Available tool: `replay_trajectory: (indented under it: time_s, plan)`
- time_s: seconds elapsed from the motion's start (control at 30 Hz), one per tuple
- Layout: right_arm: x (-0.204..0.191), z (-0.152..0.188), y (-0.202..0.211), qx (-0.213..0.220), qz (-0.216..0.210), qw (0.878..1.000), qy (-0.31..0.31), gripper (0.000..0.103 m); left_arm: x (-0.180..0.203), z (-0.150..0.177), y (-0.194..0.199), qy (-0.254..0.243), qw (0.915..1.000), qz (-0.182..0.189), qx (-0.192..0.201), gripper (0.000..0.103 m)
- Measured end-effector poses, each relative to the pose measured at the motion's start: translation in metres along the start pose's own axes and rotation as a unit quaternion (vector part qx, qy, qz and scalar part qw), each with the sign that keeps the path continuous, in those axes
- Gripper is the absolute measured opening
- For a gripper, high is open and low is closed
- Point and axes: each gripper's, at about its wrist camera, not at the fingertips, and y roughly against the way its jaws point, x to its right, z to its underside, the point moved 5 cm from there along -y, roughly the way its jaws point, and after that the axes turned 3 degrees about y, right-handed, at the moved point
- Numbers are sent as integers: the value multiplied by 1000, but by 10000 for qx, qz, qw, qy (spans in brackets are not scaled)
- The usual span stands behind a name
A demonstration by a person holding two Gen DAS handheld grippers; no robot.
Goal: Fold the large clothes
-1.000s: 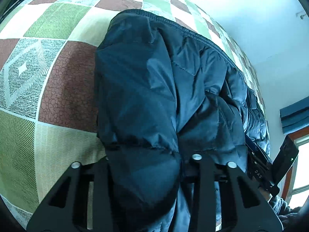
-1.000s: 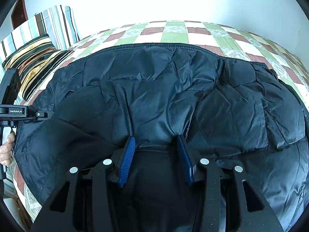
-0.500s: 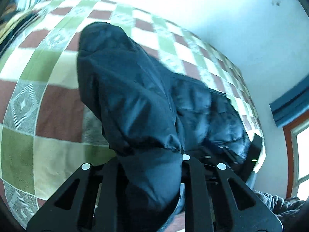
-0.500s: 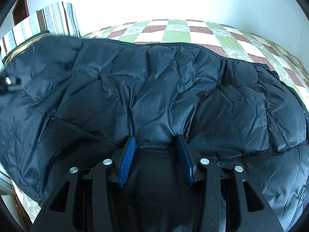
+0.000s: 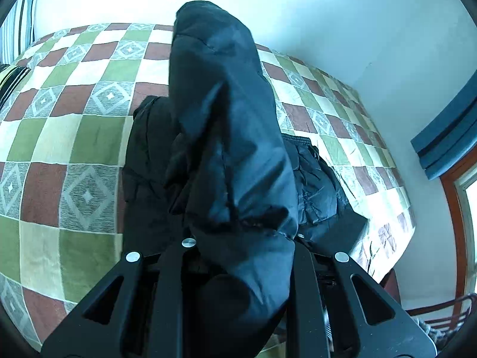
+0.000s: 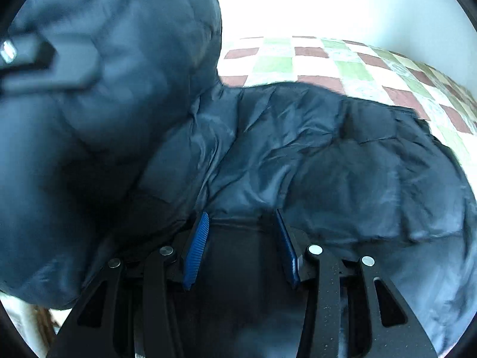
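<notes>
Fabric filled most of both views: a dark navy quilted puffer jacket (image 6: pixel 313 155) lay spread across a bed under a checked green, maroon and cream bedspread (image 5: pixel 74 137). Over the last second the black left gripper (image 5: pixel 238 247) had come up off the bed, drawing one side of the jacket with it. That part, flat on the bedspread a second earlier, now stood as a tall lifted column in the left wrist view and loomed blurred across the left of the right wrist view. Its jaws had just been closing, and they were clamped on a bunched fold of the jacket. The right gripper (image 6: pixel 241 244), with blue ribbed pads (image 6: pixel 196 247), had barely shifted. Its jaws stood partly apart with a dark band of the jacket's near edge between them; whether the pads actually pressed on it could not be told. By my reading, the first fold was under way, the raised side being carried over the body. No writing could be read now; the lettering seen earlier on the gripper bodies was out of sight or blurred.
</notes>
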Motion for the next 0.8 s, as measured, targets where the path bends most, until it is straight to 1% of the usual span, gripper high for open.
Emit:
replay_trajectory:
  time_s: [0.1, 0.27, 0.37, 0.53, 0.67, 0.8]
  plan:
    - [26, -2, 30, 227, 127, 9997, -22, 46, 22, 1, -7, -139, 9996, -227, 62, 18]
    - [77, 7, 62, 312, 293, 9987, -264, 46, 64, 3, -30, -265, 9984, -498, 65, 18]
    - [113, 18, 78, 314, 419, 9974, -495, 46, 90, 7, -48, -334, 9983, -483, 5, 18]
    - [153, 31, 98, 342, 590, 9944, -812, 46, 131, 17, -84, -485, 9980, -354, -181, 18]
    - [180, 41, 110, 366, 991, 9903, -903, 46, 154, 27, -116, -520, 9975, -324, -355, 18]
    - [199, 50, 113, 280, 1279, 9863, -1008, 48, 170, 38, -138, -597, 9969, -397, -339, 18]
